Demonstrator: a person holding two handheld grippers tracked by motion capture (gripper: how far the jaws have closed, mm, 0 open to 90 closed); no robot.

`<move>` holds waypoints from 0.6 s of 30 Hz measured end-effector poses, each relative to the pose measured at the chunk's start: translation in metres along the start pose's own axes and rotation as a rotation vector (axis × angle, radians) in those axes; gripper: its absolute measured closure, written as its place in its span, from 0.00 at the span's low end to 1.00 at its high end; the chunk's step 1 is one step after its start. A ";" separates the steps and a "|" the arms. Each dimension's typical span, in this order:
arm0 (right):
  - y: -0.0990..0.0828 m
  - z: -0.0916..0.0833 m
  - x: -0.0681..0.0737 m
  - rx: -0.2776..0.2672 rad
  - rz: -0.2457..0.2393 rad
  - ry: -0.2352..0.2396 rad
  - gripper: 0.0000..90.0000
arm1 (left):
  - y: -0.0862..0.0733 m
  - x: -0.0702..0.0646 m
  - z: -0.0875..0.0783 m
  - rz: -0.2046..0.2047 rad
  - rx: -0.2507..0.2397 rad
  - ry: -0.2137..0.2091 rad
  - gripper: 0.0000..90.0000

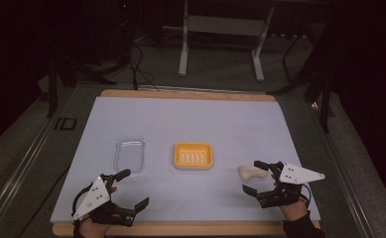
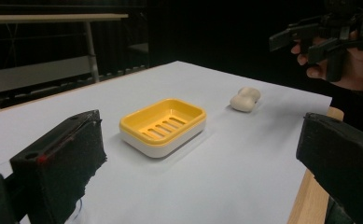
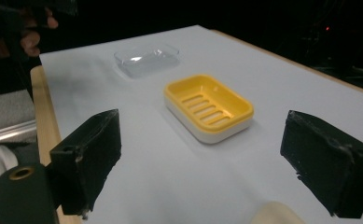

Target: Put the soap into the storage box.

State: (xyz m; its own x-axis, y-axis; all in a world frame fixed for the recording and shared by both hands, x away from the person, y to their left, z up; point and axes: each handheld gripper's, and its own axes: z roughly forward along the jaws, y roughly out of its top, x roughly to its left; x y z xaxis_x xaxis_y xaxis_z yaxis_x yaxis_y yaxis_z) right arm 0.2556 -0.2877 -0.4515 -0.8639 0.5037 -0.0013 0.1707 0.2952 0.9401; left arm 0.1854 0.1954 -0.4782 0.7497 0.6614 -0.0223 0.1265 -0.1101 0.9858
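Soap [image 1: 252,172], a pale cream bar, is seen lying on the white sheet of the desk [image 1: 190,124], just beside the right gripper [image 1: 252,177], close to its far jaw and not between the pads. In the right gripper view the bar's edge is glimpsed at the bottom, with both jaws spread wide and nothing held. The yellow soap dish [image 1: 194,155] is set further left at mid-desk, with the clear lid [image 1: 129,153] beyond it. The left gripper [image 1: 133,187] is held low near the front edge, jaws likewise wide apart and empty. Both hands are kept level over the desk.
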 end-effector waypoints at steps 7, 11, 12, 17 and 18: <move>0.000 -0.007 -0.004 -0.047 0.018 0.005 0.13 | 0.000 -0.001 0.001 0.007 0.008 -0.001 0.01; -0.001 -0.004 -0.004 -0.018 0.018 0.012 0.13 | 0.000 -0.001 0.000 0.010 0.008 0.003 0.01; -0.001 -0.003 -0.003 -0.010 0.010 -0.002 0.13 | 0.000 0.000 0.000 0.009 0.009 0.003 0.01; -0.002 -0.002 -0.002 0.009 0.000 -0.041 0.13 | 0.000 -0.001 0.001 0.010 0.010 0.004 0.01; -0.002 -0.002 -0.002 0.010 -0.001 -0.054 0.13 | 0.000 -0.001 0.001 0.011 0.011 0.005 0.01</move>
State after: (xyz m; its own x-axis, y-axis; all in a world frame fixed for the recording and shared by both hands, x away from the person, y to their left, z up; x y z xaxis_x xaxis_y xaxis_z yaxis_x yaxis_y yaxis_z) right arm 0.2563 -0.2908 -0.4523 -0.8371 0.5466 -0.0212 0.1748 0.3041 0.9365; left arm 0.1856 0.1938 -0.4786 0.7481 0.6635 -0.0104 0.1254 -0.1258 0.9841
